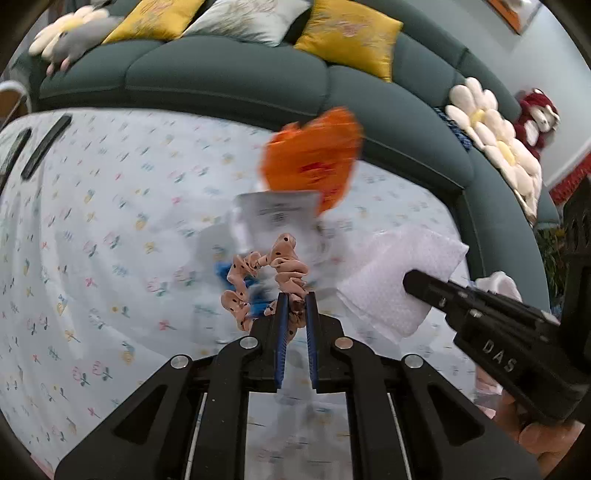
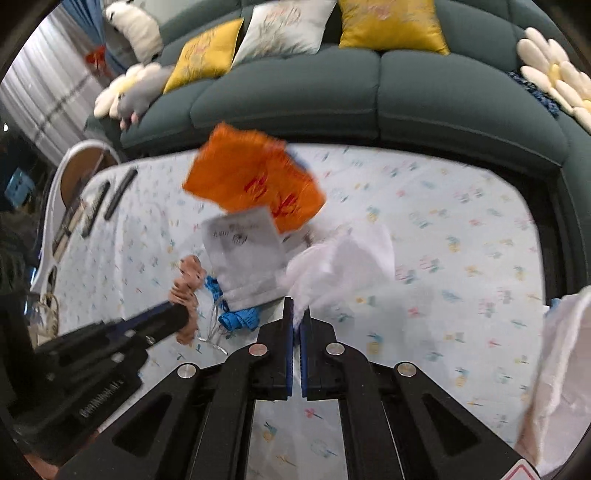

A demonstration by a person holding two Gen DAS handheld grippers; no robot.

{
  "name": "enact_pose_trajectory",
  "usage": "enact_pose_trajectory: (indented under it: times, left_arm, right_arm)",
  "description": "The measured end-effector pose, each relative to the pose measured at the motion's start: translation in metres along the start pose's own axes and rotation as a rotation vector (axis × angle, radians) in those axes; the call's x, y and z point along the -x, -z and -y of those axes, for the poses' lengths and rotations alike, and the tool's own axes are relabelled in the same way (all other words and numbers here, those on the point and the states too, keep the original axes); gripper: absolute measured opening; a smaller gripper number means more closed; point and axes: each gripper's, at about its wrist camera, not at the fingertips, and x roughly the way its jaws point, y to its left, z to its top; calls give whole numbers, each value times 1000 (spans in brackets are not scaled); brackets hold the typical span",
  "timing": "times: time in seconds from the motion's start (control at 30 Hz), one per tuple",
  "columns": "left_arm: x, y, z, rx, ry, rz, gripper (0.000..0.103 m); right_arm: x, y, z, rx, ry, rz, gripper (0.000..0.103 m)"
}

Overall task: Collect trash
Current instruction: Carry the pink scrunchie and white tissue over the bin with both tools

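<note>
My left gripper [image 1: 296, 295] is shut on a pink dotted scrunchie [image 1: 258, 273], held above the flowered tablecloth [image 1: 92, 221]. My right gripper [image 2: 297, 301] is shut on a white tissue [image 2: 340, 262]; it also shows in the left wrist view [image 1: 391, 280]. An orange wrapper [image 1: 314, 158] and a clear plastic packet [image 1: 273, 218] lie or hover ahead, blurred. Both also show in the right wrist view: the wrapper [image 2: 255, 177] and the packet [image 2: 247, 254]. A blue string [image 2: 236, 314] lies on the cloth beneath. The left gripper shows at the left of the right wrist view [image 2: 177, 314].
A dark green sofa [image 1: 221, 74] with yellow cushions [image 1: 347, 33] and flower pillows [image 1: 491, 136] curves behind the table. Black remotes [image 1: 44, 144] lie at the far left. A white cloth [image 2: 557, 369] hangs at the right. A round stool [image 2: 81, 166] stands at the left.
</note>
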Motion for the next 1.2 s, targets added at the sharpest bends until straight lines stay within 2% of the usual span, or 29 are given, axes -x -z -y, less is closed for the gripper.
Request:
enact_pose_trajectory:
  times: [0.3,0.63,0.97,1.2]
  left_arm:
    - [28,-1,101,-152,50,55,9]
    - [37,19,217,-328,115,76,9]
    - [26,52,313,-478,185,44,9]
    - [8,68,354,-527,224,5,10]
  right_arm:
    - [89,-3,58,-83,20,158,3]
    - [167,26,146,-204,87,274,3]
    - [215,76,230,-330,153,331,3]
    - [224,105,273,-408,185,331,3]
